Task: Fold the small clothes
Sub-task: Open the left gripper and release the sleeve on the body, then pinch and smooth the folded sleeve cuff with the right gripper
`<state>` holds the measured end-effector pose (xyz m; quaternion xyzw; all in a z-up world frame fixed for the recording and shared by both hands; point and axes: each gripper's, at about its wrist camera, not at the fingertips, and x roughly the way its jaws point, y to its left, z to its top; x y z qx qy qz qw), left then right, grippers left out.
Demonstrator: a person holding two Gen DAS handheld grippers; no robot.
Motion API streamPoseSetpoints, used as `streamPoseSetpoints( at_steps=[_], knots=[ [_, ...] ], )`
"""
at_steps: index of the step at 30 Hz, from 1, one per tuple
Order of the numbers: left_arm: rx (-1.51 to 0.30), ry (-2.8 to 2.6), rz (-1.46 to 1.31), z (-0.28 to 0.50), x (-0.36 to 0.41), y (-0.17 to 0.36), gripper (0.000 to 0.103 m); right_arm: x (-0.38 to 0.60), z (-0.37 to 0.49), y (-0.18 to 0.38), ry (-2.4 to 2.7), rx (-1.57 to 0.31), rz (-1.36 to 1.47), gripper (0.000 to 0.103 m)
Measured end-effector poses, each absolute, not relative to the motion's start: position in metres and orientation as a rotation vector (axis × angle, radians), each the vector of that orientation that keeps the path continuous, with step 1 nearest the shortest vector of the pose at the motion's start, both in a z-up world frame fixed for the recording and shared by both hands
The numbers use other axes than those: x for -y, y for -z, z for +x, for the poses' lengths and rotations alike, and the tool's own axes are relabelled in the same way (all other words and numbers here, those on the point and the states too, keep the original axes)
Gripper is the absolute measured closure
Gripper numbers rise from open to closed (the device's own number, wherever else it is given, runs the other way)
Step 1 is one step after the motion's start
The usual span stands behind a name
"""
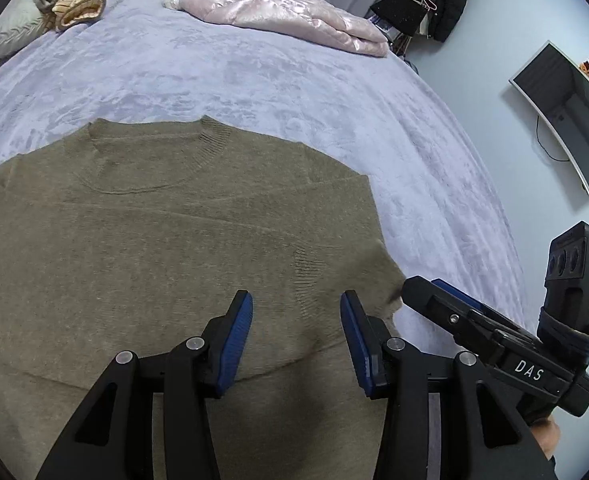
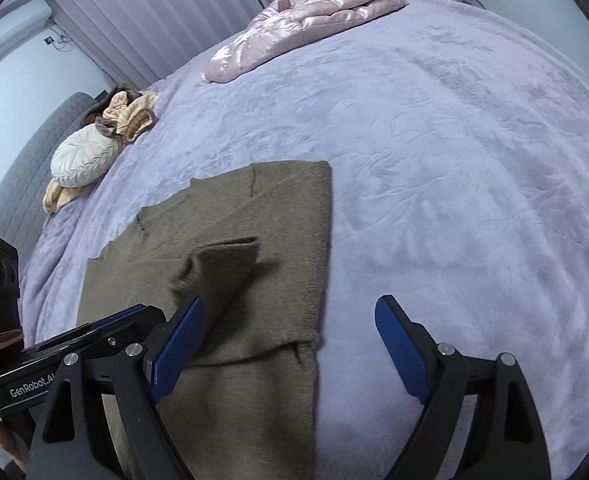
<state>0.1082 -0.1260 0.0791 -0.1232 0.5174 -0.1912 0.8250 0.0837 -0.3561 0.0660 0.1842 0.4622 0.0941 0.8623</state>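
Lavender plush covers the bed (image 1: 254, 72), and the olive sweater (image 1: 154, 240) lies flat on its near part, neckline away from the person, with a pink quilted jacket (image 1: 286, 12) and a heap of tan clothes (image 1: 76, 2) well apart at the far side. Both sides of the sweater look already turned inward, which is probably why its right edge runs so straight in the right wrist view. A sleeve (image 2: 218, 272) lies across the body there, its cuff end slightly raised off the knit, so the fold seems to need smoothing or the next fold upward from the hem.

The left gripper (image 1: 296, 308) hovers over the sweater's lower right part with its blue pads parted and nothing between them. The right gripper (image 2: 290, 320) is spread wide, one pad over the knit, the other over bare bedcover, pinching nothing.

Only the left wrist view shows the ribbed collar (image 1: 214, 132) and a wall screen (image 1: 566, 120); only the right wrist view shows the lifted sleeve cuff, a round cushion (image 2: 82, 156) and the curtains (image 2: 154, 12)
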Motion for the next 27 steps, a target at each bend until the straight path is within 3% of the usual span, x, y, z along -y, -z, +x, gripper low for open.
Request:
streamPoseSetpoints(
  at_steps=[13, 17, 20, 22, 24, 27],
  knots=[
    [-1.168, 0.253, -0.339, 0.114, 0.05, -0.03, 0.056, 0.309, 0.099, -0.05, -0.235, -1.021, 0.319, 0.018],
    [-1.151, 0.235, -0.265, 0.11, 0.061, -0.027, 0.055, 0.319, 0.099, -0.046, -0.24, -1.024, 0.325, 0.041],
    [-1.132, 0.266, -0.231, 0.107, 0.071, -0.028, 0.036, 0.318, 0.104, -0.042, -0.266, -1.019, 0.303, 0.053],
    [-1.127, 0.262, -0.208, 0.106, 0.074, -0.029, 0.036, 0.316, 0.107, -0.039, -0.271, -1.026, 0.288, 0.057],
    [-1.126, 0.261, -0.201, 0.106, 0.073, -0.032, 0.036, 0.314, 0.109, -0.036, -0.24, -1.032, 0.254, 0.091],
    [-1.086, 0.243, -0.231, 0.107, 0.062, -0.045, 0.036, 0.315, 0.108, -0.045, -0.236, -1.01, 0.259, 0.098]
  ],
)
